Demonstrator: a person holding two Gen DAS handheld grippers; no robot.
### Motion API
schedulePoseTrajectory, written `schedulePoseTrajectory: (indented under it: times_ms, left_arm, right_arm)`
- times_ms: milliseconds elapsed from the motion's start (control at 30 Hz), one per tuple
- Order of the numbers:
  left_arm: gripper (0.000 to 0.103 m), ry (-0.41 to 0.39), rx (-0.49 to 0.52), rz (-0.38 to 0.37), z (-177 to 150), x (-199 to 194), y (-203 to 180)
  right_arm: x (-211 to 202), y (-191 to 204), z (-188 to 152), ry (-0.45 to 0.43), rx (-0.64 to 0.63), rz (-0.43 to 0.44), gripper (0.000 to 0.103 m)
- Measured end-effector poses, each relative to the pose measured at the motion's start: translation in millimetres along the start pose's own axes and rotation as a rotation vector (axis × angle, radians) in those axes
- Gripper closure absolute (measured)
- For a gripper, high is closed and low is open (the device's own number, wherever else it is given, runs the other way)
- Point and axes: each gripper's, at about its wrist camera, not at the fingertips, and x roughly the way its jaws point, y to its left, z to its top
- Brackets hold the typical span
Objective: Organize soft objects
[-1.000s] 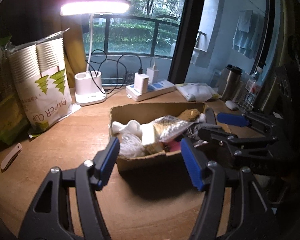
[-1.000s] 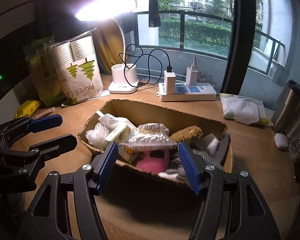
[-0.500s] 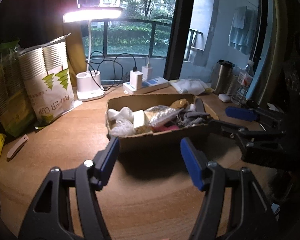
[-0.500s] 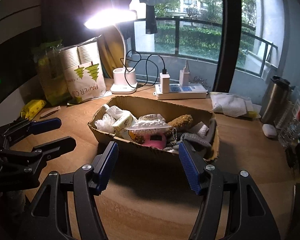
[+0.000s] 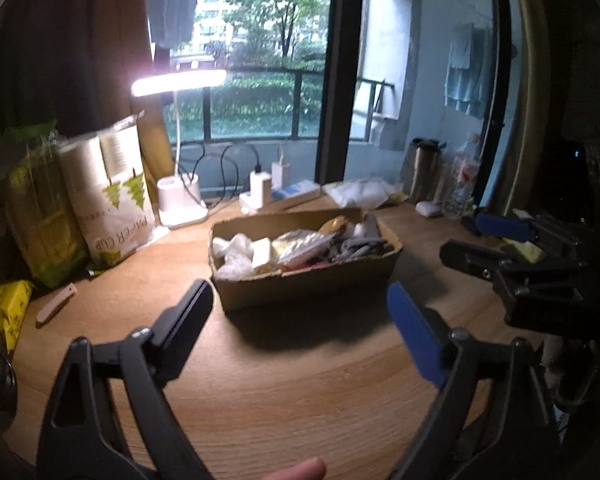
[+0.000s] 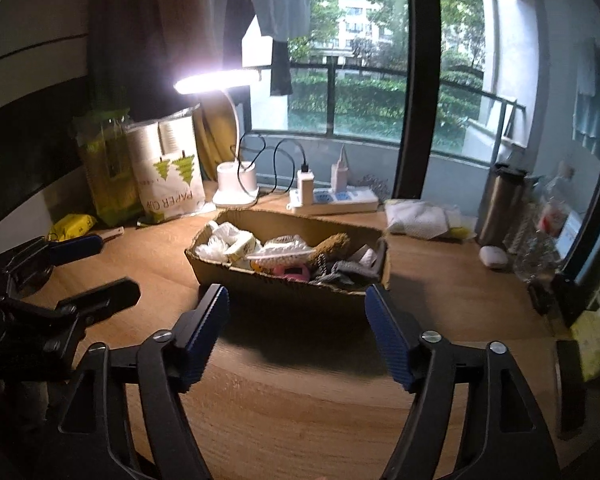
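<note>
A shallow cardboard box (image 5: 308, 280) (image 6: 260, 280) stands on the wooden desk, filled with several soft items: white crumpled pieces (image 6: 224, 240), a brown plush piece (image 6: 332, 245), a pink item (image 6: 292, 271) and grey cloth (image 6: 342, 270). My left gripper (image 5: 300, 312) hovers in front of the box, its jaws opening, nothing between them. My right gripper (image 6: 298, 320) is also short of the box, jaws opening and empty. Each gripper shows at the side of the other's view: the right gripper (image 5: 496, 244) and the left gripper (image 6: 84, 268).
Behind the box stand a lit desk lamp (image 6: 236, 184), a power strip (image 6: 336, 200) with chargers, a paper-cup bag (image 5: 112, 196) and a green bag (image 5: 32, 208). A white cloth (image 6: 420, 218), a steel tumbler (image 6: 502, 204) and a bottle (image 6: 540, 240) sit at the right.
Both grippers have drawn back from the box and risen a little, so the box looks smaller and farther. Both pairs of jaws stand wider apart than before.
</note>
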Motion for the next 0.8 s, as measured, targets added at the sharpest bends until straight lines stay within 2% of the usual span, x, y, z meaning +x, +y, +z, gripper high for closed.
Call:
schedulePoseTrajectory:
  times_ms: [167,367,467,600,800]
  left_arm:
    - [0.010,-0.066,0.013,0.013,15.1,-24.8,-4.7]
    - [0.007,-0.135,0.033,0.028,35.8,-51.6,-12.5]
    - [0.005,-0.160,0.021,0.049,45.5,-62.3,-12.7]
    - [0.004,-0.188,-0.004,0.041,56.9,-75.8,-8.8]
    - [0.004,-0.243,0.020,0.080,66.2,-93.9,-12.7]
  right_arm:
    - [-33.7,1.3,11.8,-0.062,-0.008,-0.041,0.018]
    - [-60.1,0.0,25.3,-0.115,0.000,-0.063,0.018]
    - [-74.3,0.6,31.2,-0.144,-0.006,-0.071,0.017]
    - [-90.6,-0.9,37.7,-0.180,0.005,-0.081,0.017]
    - [-107.8,-4.7,44.2,-0.225,0.027,-0.107,0.015]
